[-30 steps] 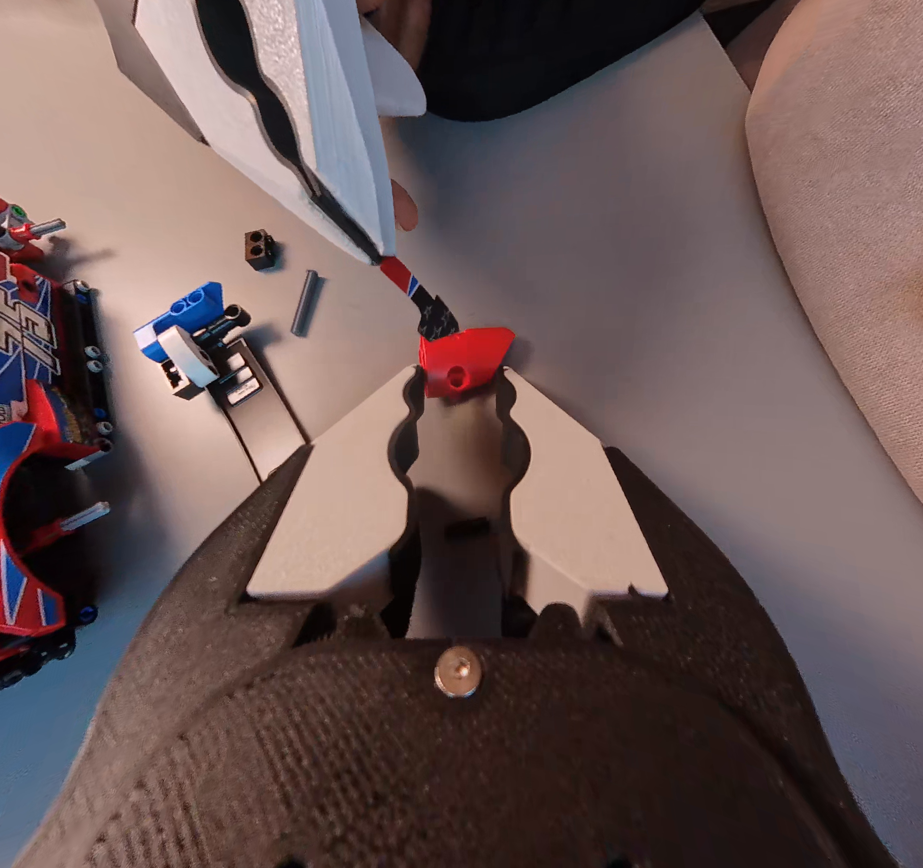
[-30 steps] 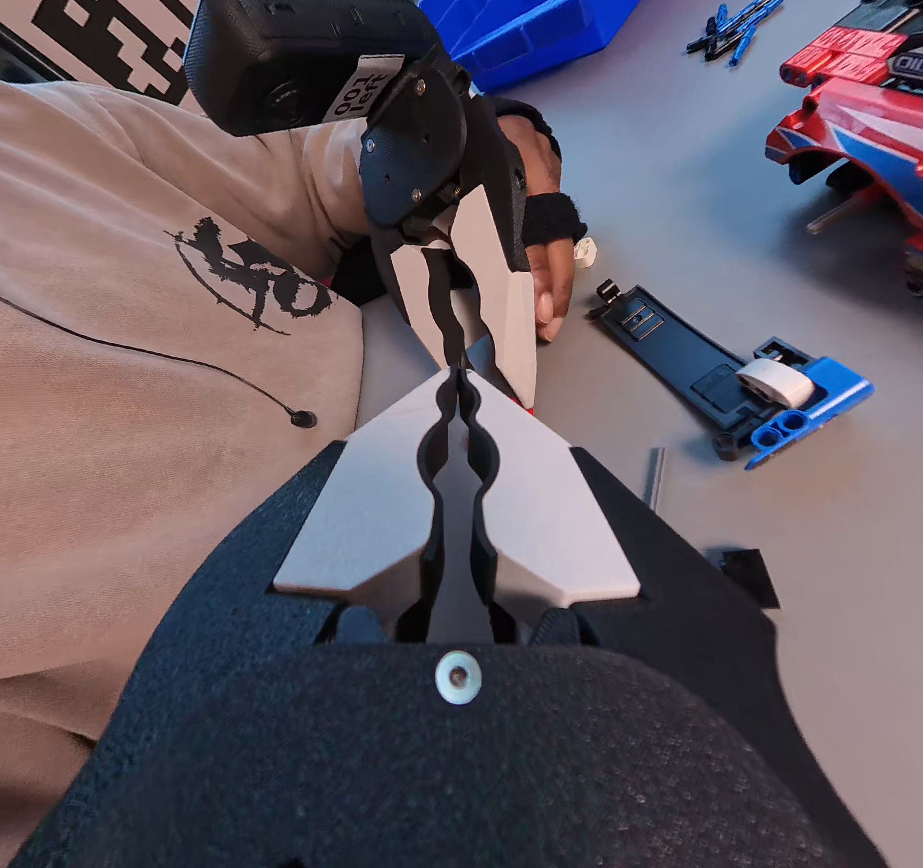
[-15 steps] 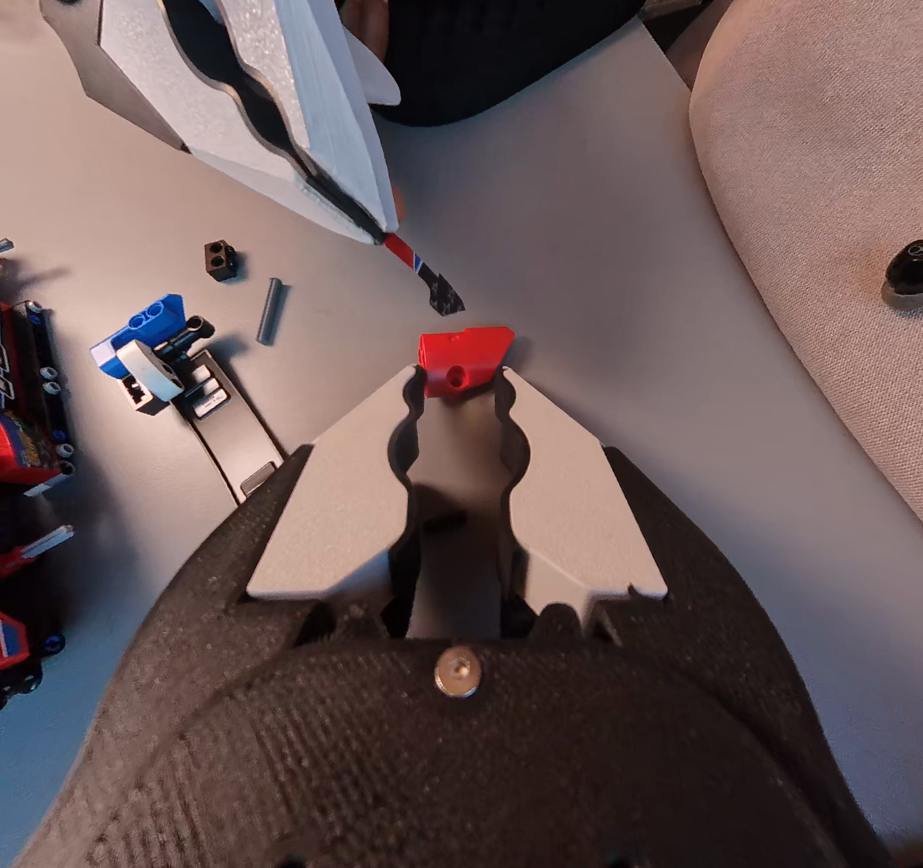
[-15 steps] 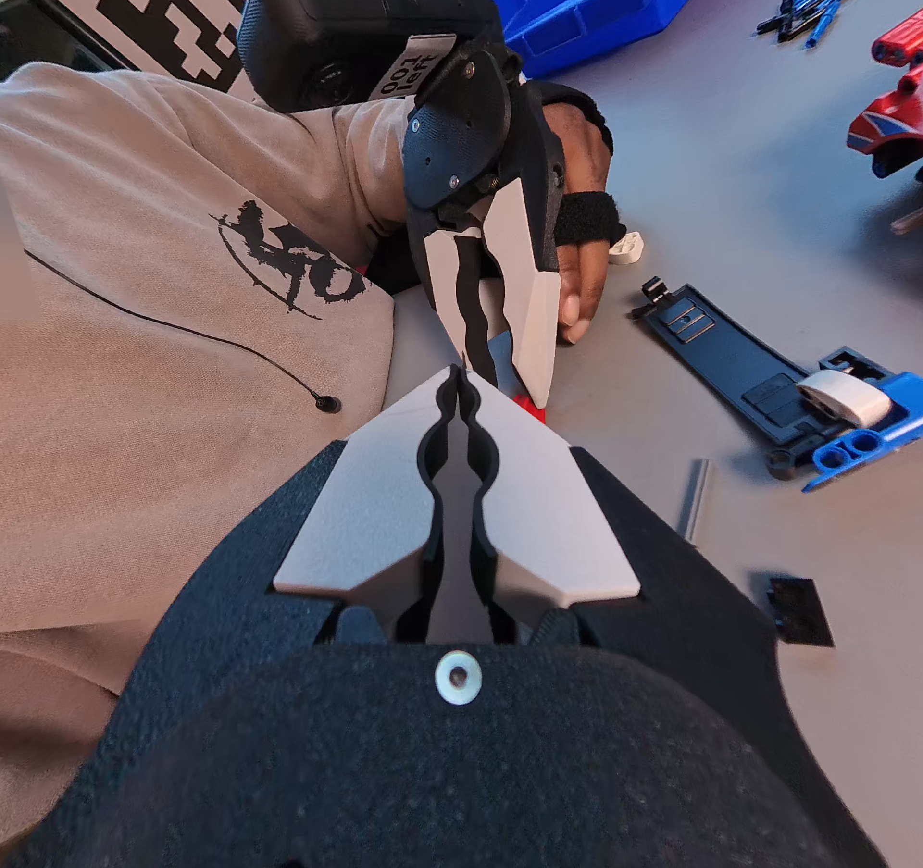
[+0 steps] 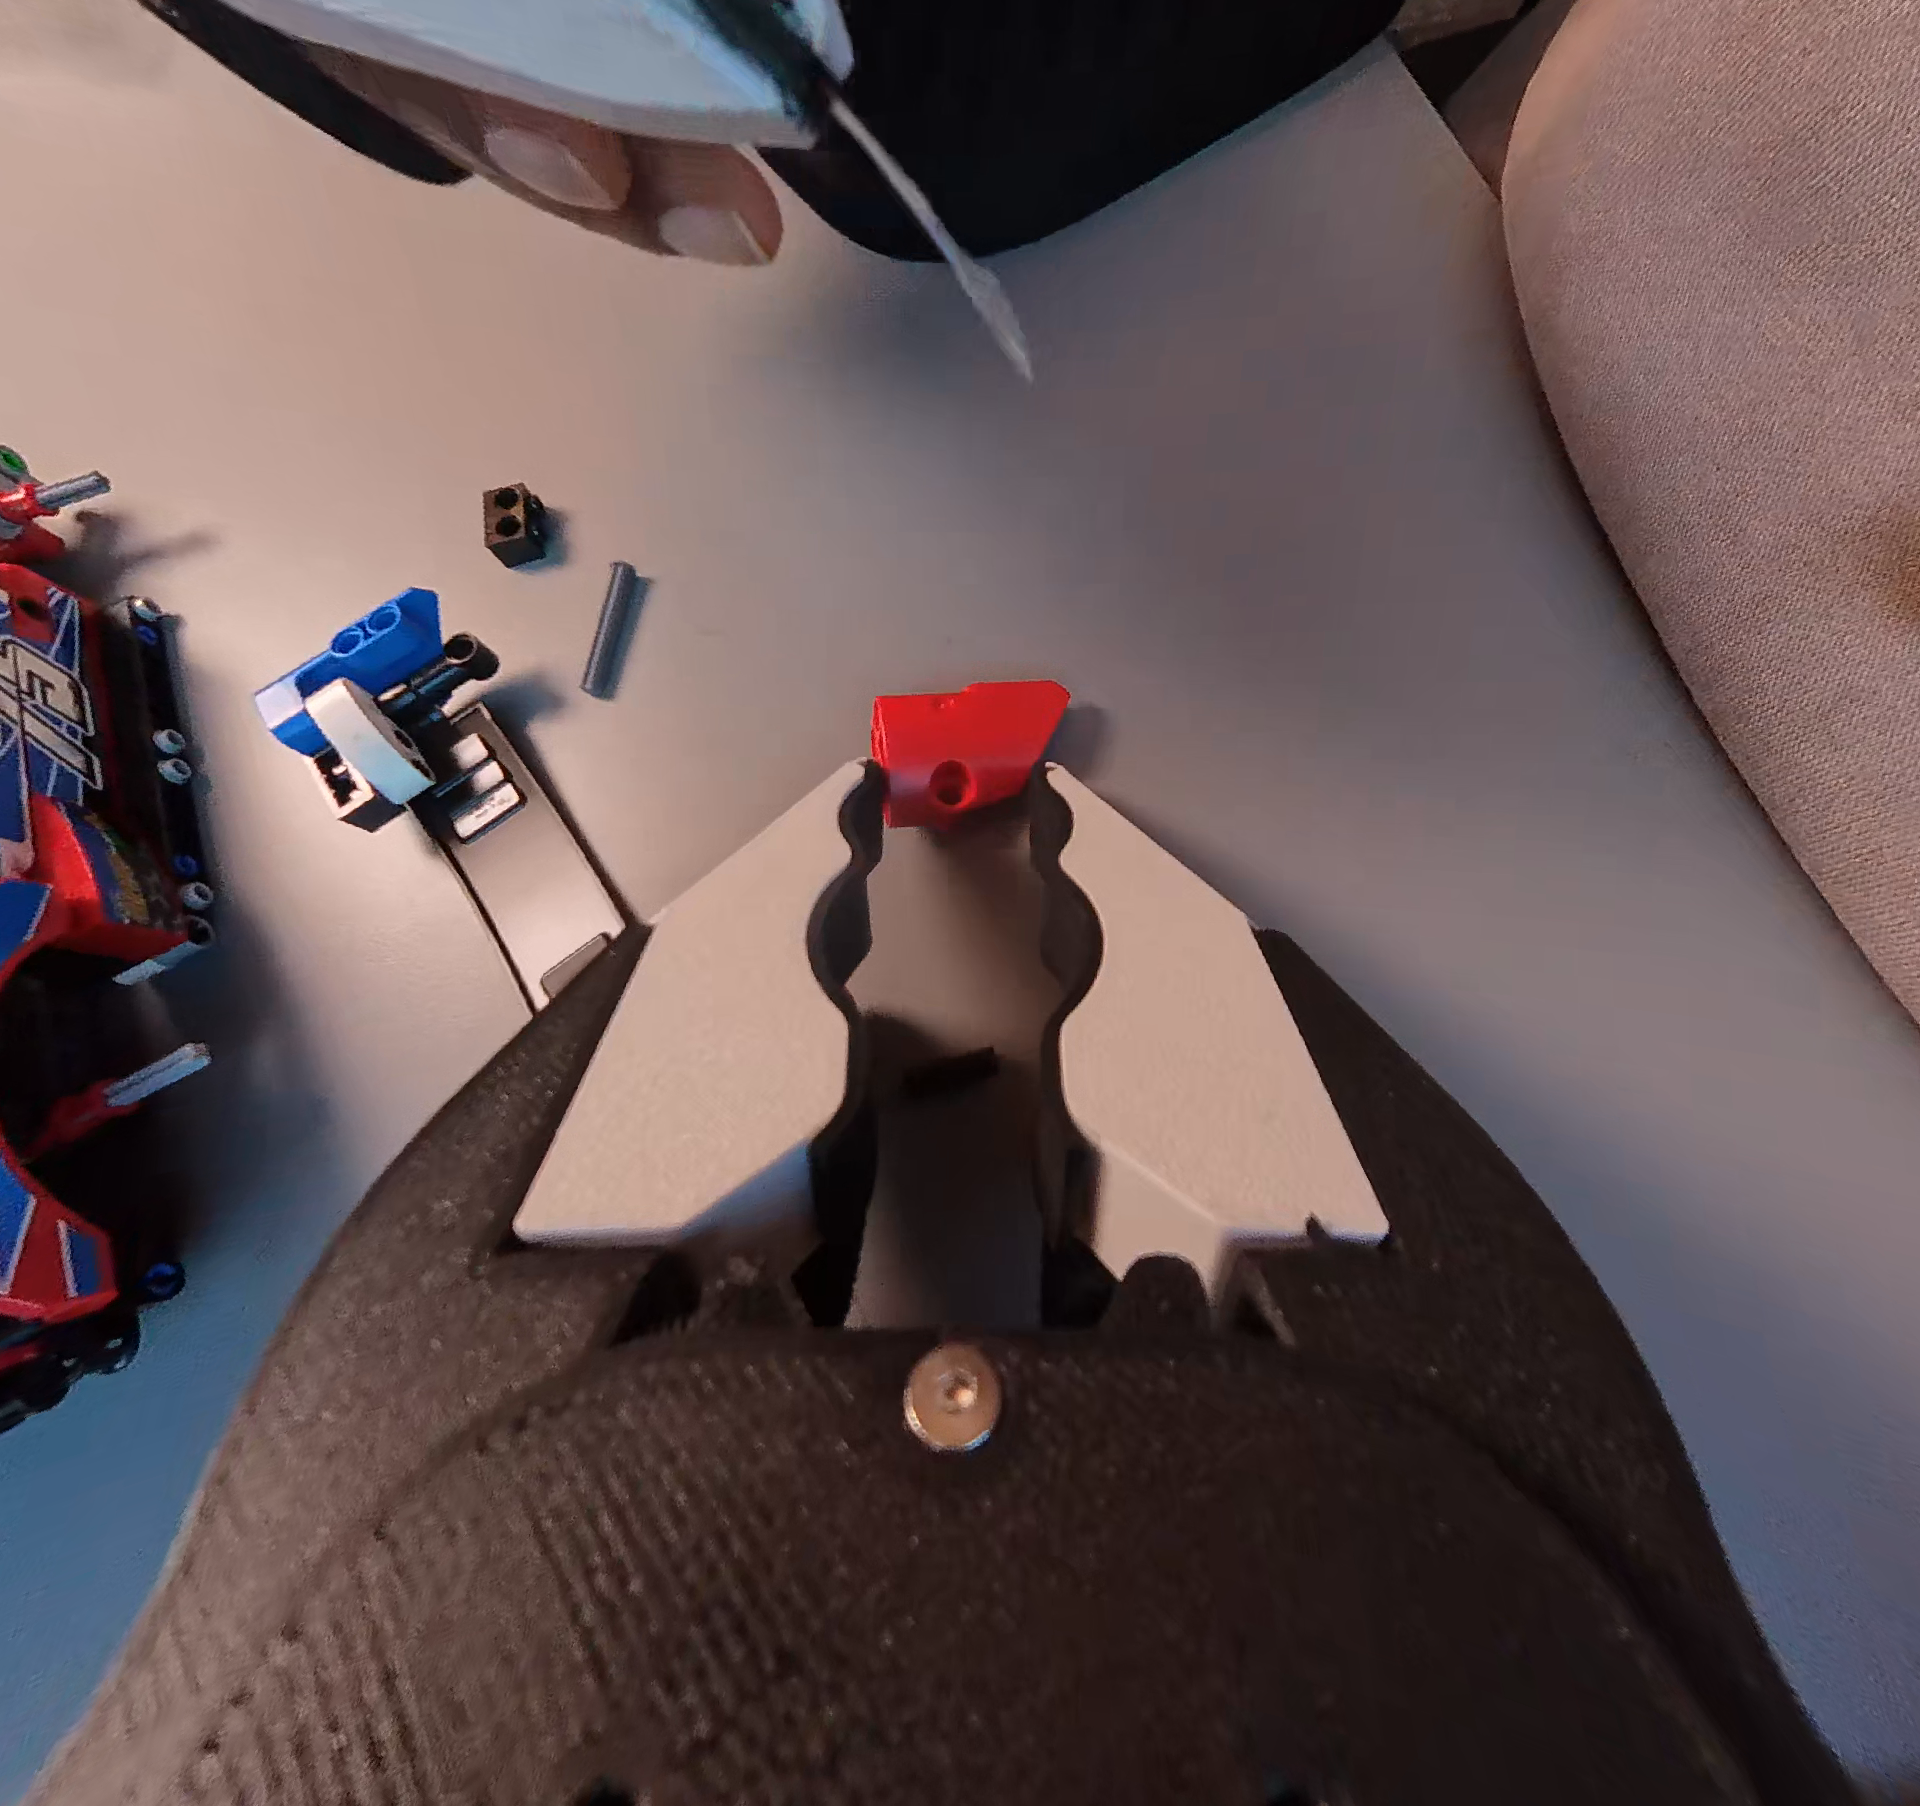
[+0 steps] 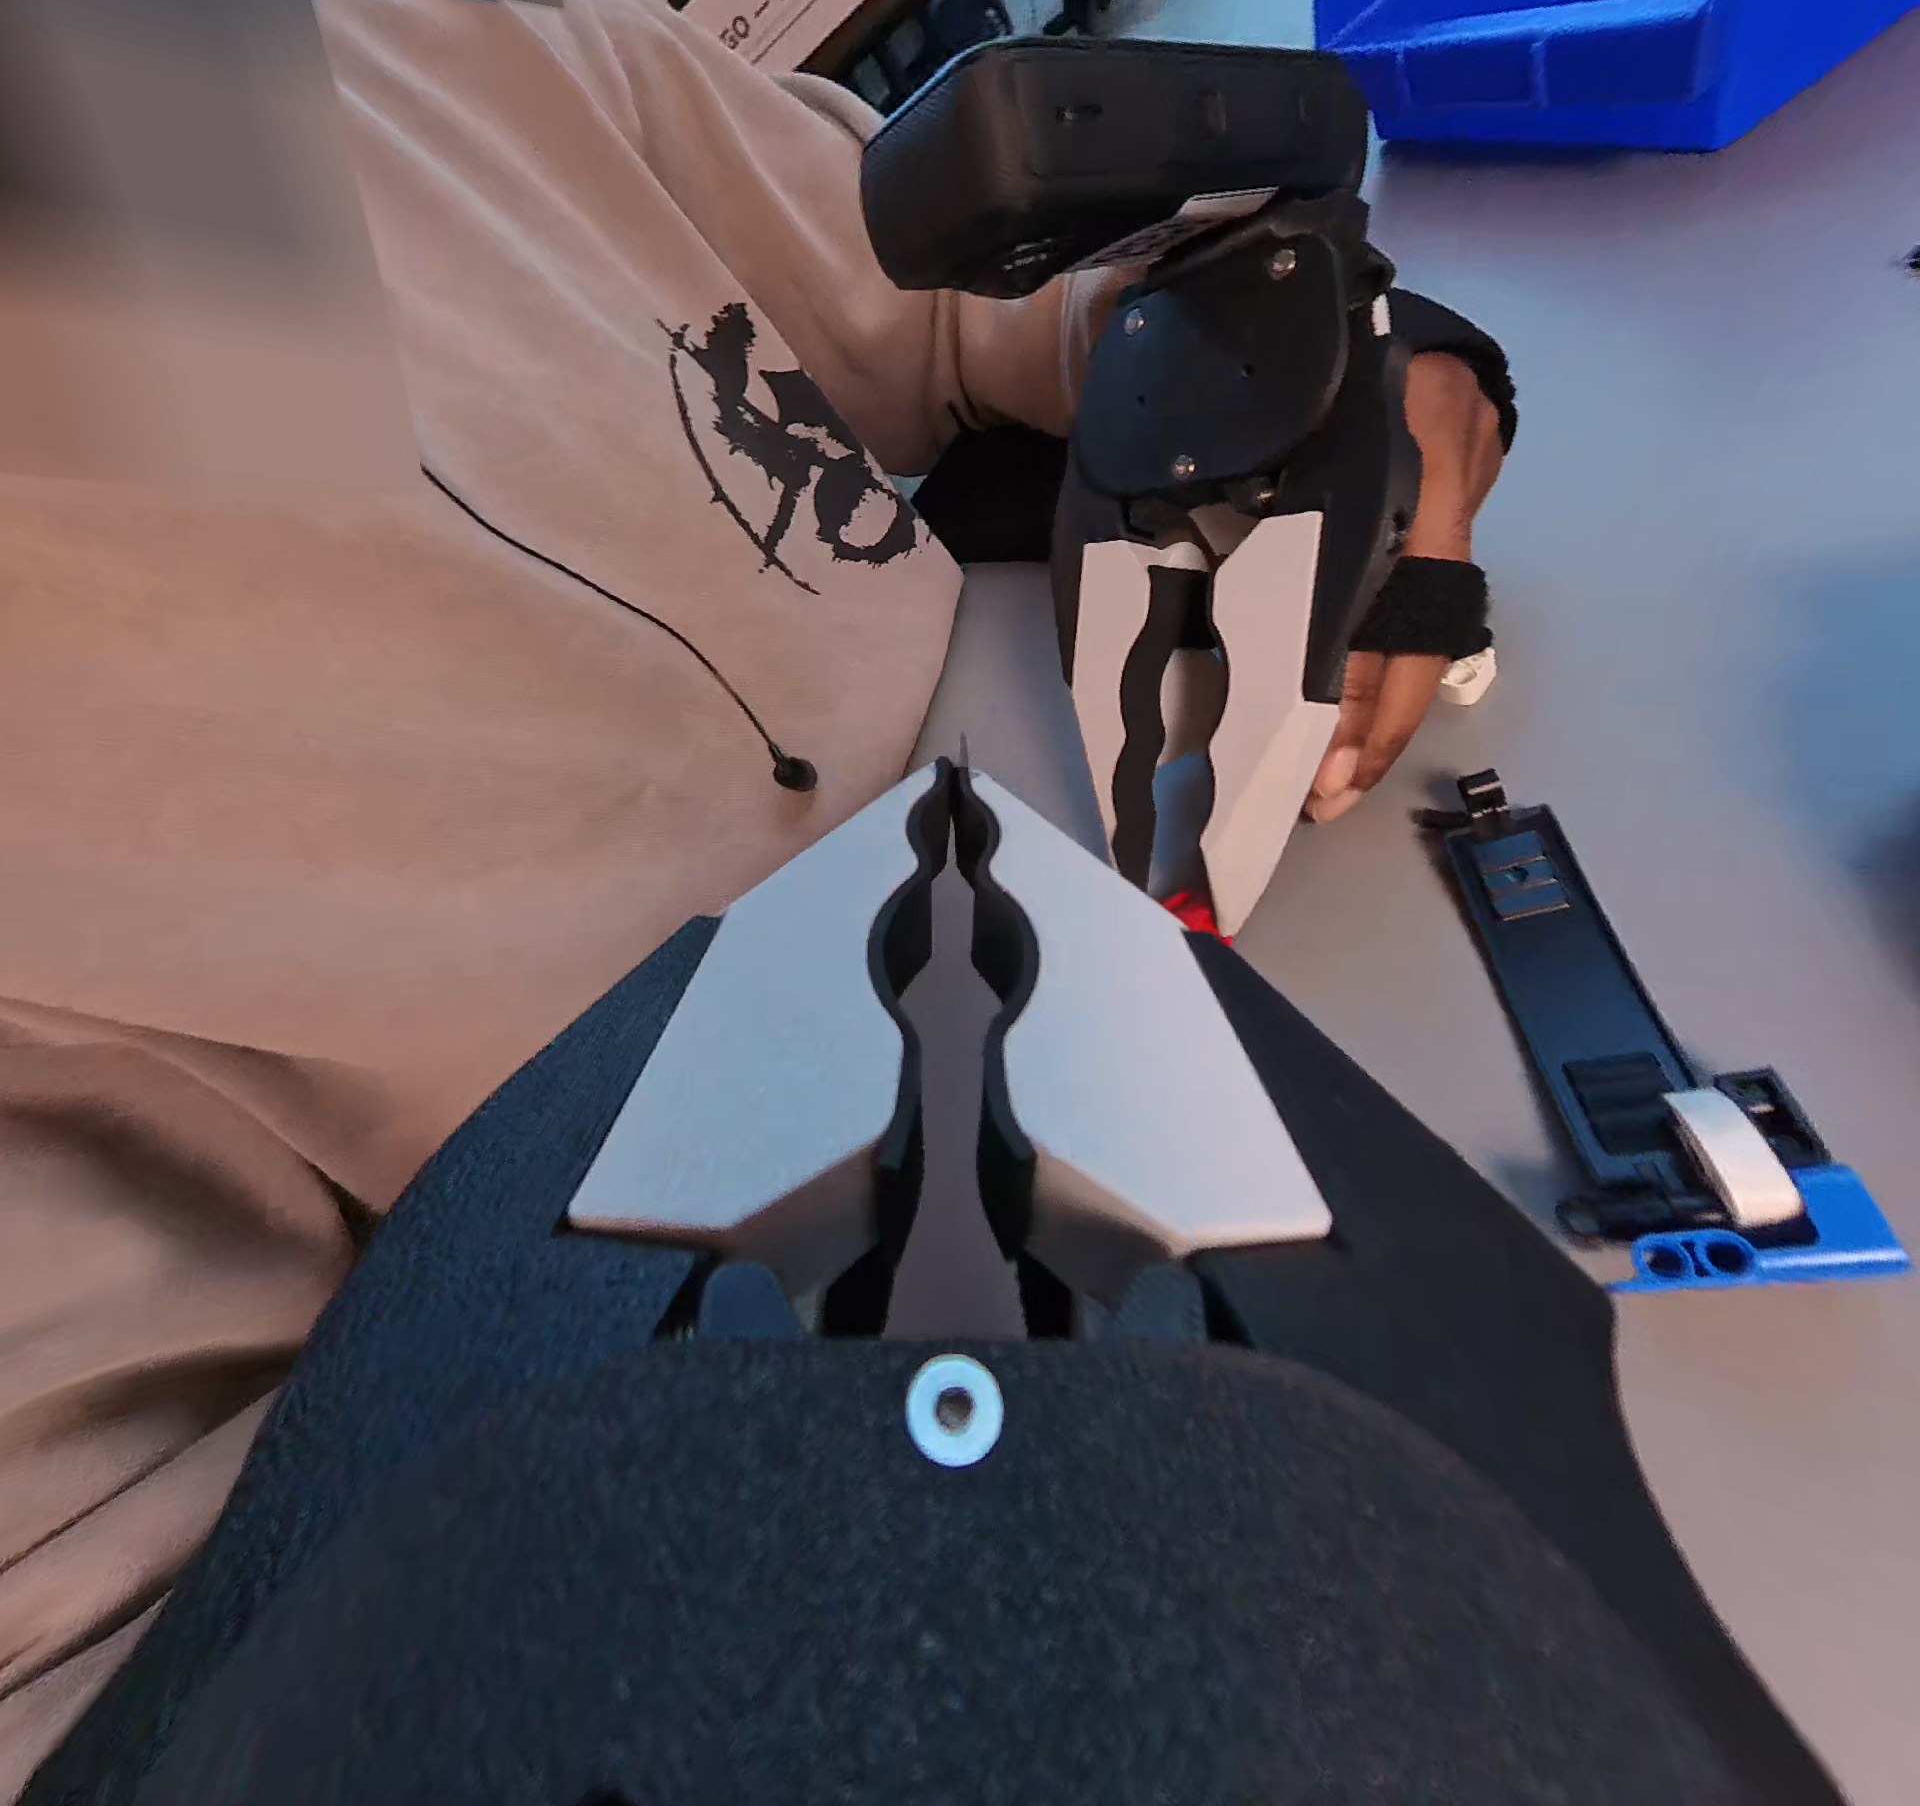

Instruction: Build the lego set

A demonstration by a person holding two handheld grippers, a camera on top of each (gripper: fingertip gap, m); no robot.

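Note:
My left gripper (image 5: 956, 769) is shut on a small red angled piece (image 5: 966, 748) with a pin hole, held at the fingertips just above the grey table. In the right wrist view this gripper (image 6: 1174, 883) points down and only a bit of the red piece (image 6: 1195, 909) shows. My right gripper (image 6: 954, 774) is shut on a thin sticker (image 6: 964, 746), seen edge-on. In the left wrist view the right gripper (image 5: 810, 94) hangs at the top and the sticker (image 5: 977, 291) points down toward the red piece, well apart from it, pale side showing.
A blue, white and black sub-assembly (image 5: 384, 707) lies to the left, also in the right wrist view (image 6: 1662, 1081). A grey axle (image 5: 613, 629) and a small black brick (image 5: 509, 525) lie beside it. The red and blue car (image 5: 62, 873) is far left. A blue bin (image 6: 1610, 11) stands behind. The tips of one gripper are about 10 cm away from the tips of the other. My left tips are roughly 7 cm from the grey axle (image 5: 613, 629).
My right gripper has lifted and swung the sticker up and away from the red piece; the sticker now shows its pale side. My left gripper still holds the red piece in place.

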